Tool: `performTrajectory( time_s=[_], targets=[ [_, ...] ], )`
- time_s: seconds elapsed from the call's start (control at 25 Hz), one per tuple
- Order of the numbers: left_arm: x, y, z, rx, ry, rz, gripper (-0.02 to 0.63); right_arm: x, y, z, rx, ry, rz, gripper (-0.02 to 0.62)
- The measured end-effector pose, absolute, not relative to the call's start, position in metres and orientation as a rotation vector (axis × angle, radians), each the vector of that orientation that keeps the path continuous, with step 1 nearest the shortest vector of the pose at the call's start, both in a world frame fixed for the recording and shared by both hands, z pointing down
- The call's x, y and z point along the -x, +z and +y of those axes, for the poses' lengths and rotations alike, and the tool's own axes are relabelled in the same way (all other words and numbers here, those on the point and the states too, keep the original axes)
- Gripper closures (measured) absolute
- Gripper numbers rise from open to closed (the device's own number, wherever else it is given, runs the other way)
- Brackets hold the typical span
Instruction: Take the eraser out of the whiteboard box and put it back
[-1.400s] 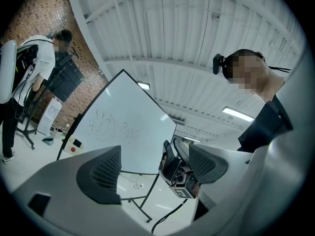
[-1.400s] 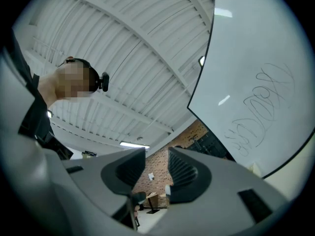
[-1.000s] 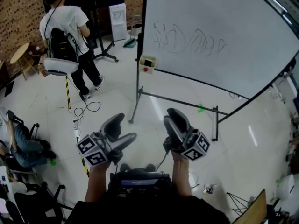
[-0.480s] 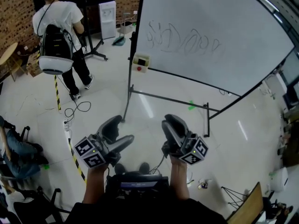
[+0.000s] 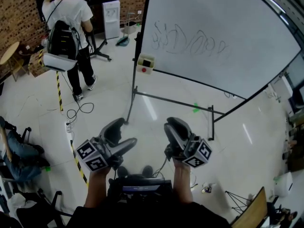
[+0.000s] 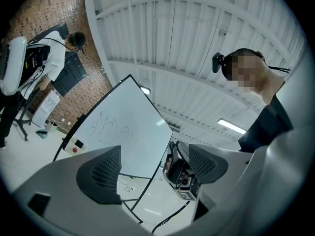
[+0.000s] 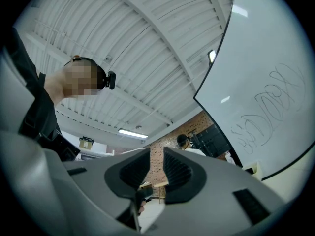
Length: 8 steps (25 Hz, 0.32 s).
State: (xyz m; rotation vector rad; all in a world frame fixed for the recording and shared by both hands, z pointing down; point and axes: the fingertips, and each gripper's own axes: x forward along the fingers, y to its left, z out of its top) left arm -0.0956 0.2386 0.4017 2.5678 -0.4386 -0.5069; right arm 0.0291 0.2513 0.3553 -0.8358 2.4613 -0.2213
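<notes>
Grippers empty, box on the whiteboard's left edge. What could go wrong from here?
1. The right gripper has just been closing with nothing between its jaws; that narrow gap may not take anything from the box.
2. The floor cable and stand leg lie toward the box: possible trip hazards.

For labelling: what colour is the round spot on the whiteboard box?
Red spot; head view shows it best.

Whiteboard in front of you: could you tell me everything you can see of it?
The whiteboard is a large white panel in a thin dark frame, held up by a dark metal stand on the pale floor. Faint looping marker scribbles cross its upper left part; the rest looks blank and glossy. A small cream box with a red dot sits at its lower left corner.
</notes>
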Motion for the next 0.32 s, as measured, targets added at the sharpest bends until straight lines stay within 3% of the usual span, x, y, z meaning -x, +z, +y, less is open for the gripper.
performTrajectory(
  time_s=[0.32],
  targets=[
    [0.0969,0.4009,0.239,-2.57,-0.498,-0.448,0.177,-0.026,0.3531,0.2506,0.821,-0.218,2.468,0.491]
  ],
)
